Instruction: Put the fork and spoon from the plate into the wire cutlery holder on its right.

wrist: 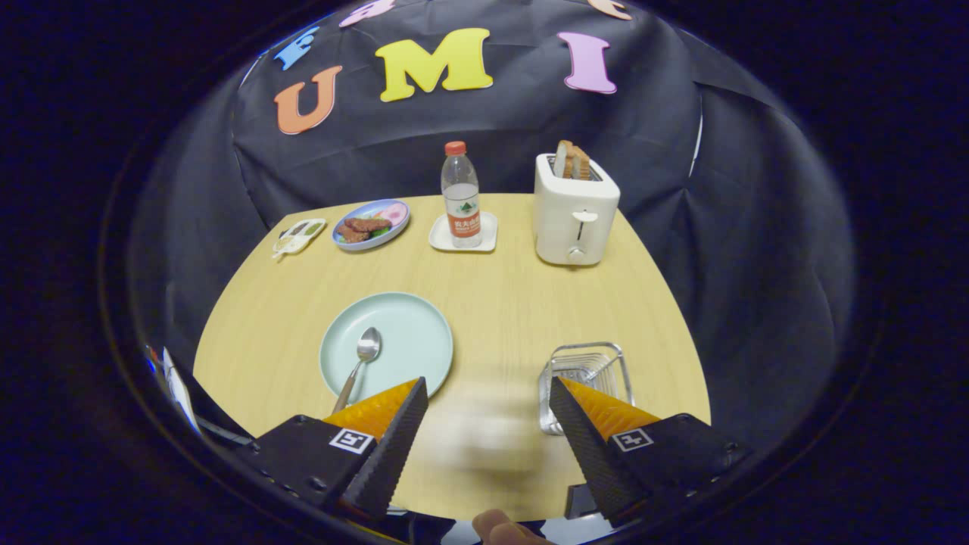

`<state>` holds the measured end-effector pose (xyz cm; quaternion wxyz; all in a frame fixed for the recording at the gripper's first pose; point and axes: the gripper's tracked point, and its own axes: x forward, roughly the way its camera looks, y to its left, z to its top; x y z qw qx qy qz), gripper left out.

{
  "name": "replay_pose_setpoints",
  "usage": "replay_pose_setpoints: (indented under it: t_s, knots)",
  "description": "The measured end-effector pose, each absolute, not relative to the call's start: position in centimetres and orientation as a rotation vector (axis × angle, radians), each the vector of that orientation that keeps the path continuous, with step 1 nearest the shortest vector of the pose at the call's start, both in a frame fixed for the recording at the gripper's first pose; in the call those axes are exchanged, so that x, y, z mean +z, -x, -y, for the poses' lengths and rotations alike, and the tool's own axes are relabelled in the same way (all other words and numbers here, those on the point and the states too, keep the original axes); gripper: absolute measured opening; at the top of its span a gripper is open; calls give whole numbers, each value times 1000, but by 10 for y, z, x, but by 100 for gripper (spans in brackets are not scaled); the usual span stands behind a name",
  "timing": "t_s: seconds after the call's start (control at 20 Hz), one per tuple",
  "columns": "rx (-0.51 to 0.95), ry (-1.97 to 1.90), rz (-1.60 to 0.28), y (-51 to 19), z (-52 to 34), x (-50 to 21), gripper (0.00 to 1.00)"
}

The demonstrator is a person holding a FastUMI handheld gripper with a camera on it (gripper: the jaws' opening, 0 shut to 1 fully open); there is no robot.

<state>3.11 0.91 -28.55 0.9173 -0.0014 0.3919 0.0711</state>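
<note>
A pale green plate (409,333) lies on the wooden table just ahead of my left finger. On it rests a metal spoon (363,356), bowl pointing away and handle reaching back toward the left fingertip. The wire cutlery holder (587,371) stands to the plate's right, directly beyond my right finger, which hides its near side. My gripper (488,382) is open and wide, with nothing between its fingers. A pale blurred smear sits on the table between them; I cannot tell what it is.
At the back of the table stand a water bottle (461,197) on a white coaster, a white toaster (574,216) with bread in it, a blue plate of food (371,224) and a small sauce tray (299,235). A person's fingertip (500,526) shows below the gripper.
</note>
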Motion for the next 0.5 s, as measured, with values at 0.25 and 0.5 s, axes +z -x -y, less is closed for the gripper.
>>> replay_pose_setpoints:
  t_s: [0.25,0.5]
  knots:
    - [216,1,-861,-24,-69,-304,97]
    - [253,4,-883,-20,-126,-327,97]
